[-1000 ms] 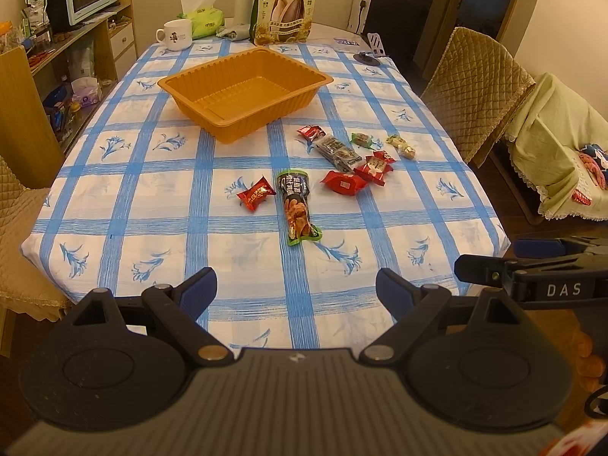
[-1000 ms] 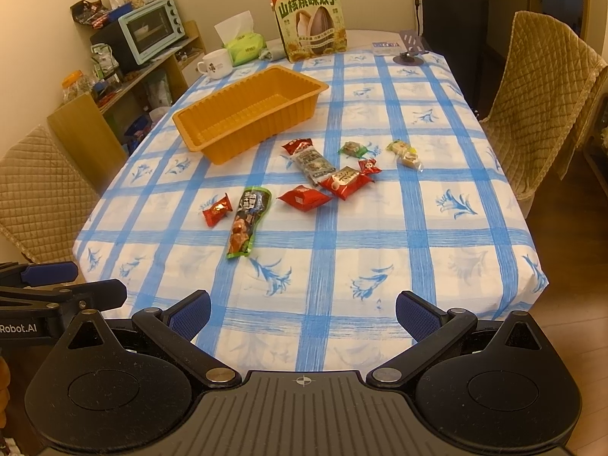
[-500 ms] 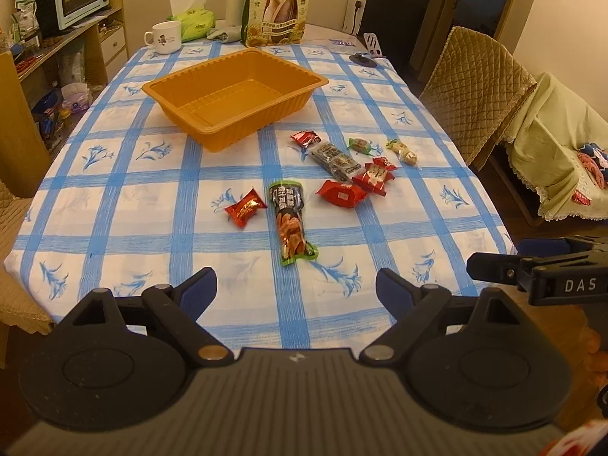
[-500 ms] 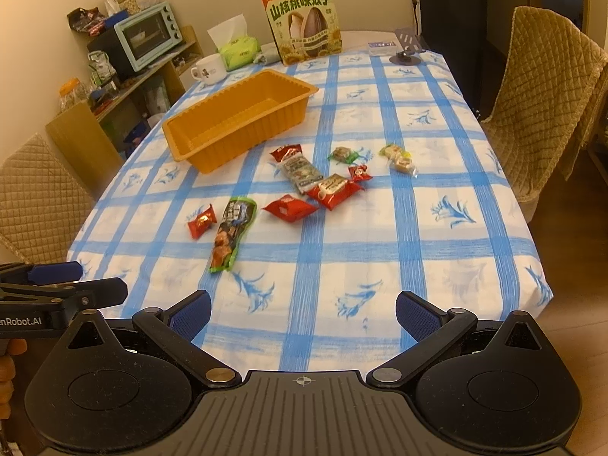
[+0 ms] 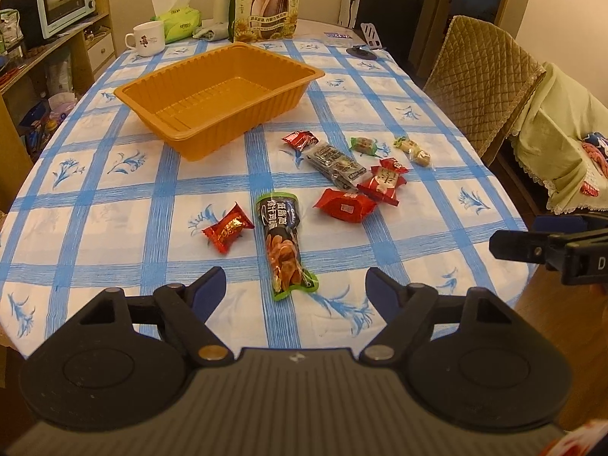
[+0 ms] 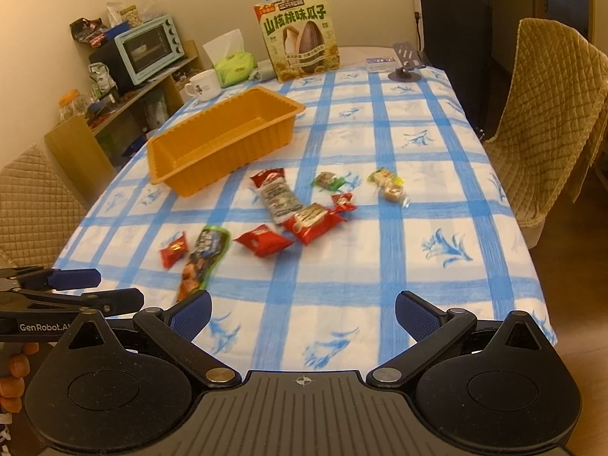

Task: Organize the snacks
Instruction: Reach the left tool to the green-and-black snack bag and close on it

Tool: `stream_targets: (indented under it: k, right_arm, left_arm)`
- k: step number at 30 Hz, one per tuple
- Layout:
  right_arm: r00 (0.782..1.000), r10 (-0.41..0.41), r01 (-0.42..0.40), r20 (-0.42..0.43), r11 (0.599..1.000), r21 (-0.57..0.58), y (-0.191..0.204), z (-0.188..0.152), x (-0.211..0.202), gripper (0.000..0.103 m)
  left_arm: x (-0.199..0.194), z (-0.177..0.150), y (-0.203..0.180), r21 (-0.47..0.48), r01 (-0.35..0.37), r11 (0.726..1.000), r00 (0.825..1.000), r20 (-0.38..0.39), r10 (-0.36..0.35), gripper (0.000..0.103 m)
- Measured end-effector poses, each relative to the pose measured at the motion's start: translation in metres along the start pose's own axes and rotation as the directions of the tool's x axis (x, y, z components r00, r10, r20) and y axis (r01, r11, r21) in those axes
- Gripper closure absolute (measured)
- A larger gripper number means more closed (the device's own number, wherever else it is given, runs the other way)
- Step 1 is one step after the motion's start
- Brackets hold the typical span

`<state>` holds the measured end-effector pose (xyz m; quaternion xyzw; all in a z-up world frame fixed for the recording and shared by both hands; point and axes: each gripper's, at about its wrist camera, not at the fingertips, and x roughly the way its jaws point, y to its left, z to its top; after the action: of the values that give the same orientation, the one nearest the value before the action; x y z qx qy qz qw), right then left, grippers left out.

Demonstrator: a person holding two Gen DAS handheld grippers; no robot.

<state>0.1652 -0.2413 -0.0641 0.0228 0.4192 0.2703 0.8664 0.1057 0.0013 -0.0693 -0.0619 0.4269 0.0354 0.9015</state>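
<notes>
An empty orange tray (image 5: pixel 266 87) (image 6: pixel 212 174) stands on the blue-checked tablecloth. Several snack packets lie in front of it: a long green chip bag (image 5: pixel 283 245) (image 6: pixel 205 258), a small red candy (image 5: pixel 227 228) (image 6: pixel 174 254), a red packet (image 5: pixel 345 205) (image 6: pixel 264 240), a grey packet (image 5: pixel 334 163) (image 6: pixel 279 199) and small sweets (image 5: pixel 412 151) (image 6: pixel 391 188). My left gripper (image 5: pixel 296 288) is open and empty just short of the chip bag. My right gripper (image 6: pixel 302 313) is open and empty above the table's near edge.
A large sunflower-seed bag (image 5: pixel 266 0), a white mug (image 5: pixel 146 40), a tissue pack (image 5: pixel 176 19) and a phone stand (image 5: pixel 364 43) sit at the table's far end. Quilted chairs (image 6: pixel 551 114) stand at the right, a shelf with a toaster oven (image 6: pixel 148 47) at the left.
Both grippers have moved forward toward the snacks, so the packets and tray look closer. Both stay open and empty.
</notes>
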Motion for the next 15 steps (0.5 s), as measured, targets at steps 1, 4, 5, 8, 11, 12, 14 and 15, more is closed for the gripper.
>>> stream_targets:
  k: [1, 4, 5, 8, 11, 12, 14, 15]
  right_arm:
    - [1.000, 0.001, -0.001, 0.000, 1.000, 0.000, -0.003, 0.002, 0.003, 0.004]
    - [1.000, 0.008, -0.008, -0.007, 1.000, -0.006, -0.010, 0.007, 0.011, 0.009]
    - [1.000, 0.006, -0.006, -0.008, 1.000, -0.008, -0.013, 0.009, 0.014, 0.010]
    - [1.000, 0.007, -0.008, -0.012, 1.000, -0.016, -0.021, 0.016, 0.022, 0.012]
    - [1.000, 0.011, -0.011, -0.016, 1.000, -0.020, -0.027, 0.022, 0.029, 0.013]
    - [1.000, 0.012, -0.012, -0.019, 1.000, -0.021, -0.030, 0.025, 0.032, 0.013]
    - [1.000, 0.014, -0.015, -0.023, 1.000, -0.023, -0.034, 0.029, 0.036, 0.013]
    - [1.000, 0.014, -0.015, -0.025, 1.000, -0.025, -0.037, 0.032, 0.038, 0.013]
  left_arm:
    - [0.006, 0.001, 0.000, 0.003, -0.002, 1.000, 1.000, -0.002, 0.002, 0.025]
    - [0.021, 0.006, -0.001, 0.002, -0.007, 1.000, 1.000, -0.012, 0.007, 0.030]
    - [0.026, 0.007, -0.001, 0.002, -0.009, 1.000, 1.000, -0.015, 0.009, 0.031]
    - [0.040, 0.012, -0.002, 0.002, -0.017, 1.000, 0.999, -0.027, 0.017, 0.037]
    - [0.053, 0.017, -0.002, -0.001, -0.025, 1.000, 0.999, -0.041, 0.025, 0.042]
    - [0.058, 0.019, -0.002, -0.004, -0.028, 1.000, 0.999, -0.045, 0.028, 0.043]
    - [0.067, 0.022, -0.001, -0.006, -0.035, 0.999, 0.998, -0.052, 0.034, 0.047]
    - [0.072, 0.023, -0.001, -0.008, -0.039, 0.999, 0.997, -0.060, 0.039, 0.049]
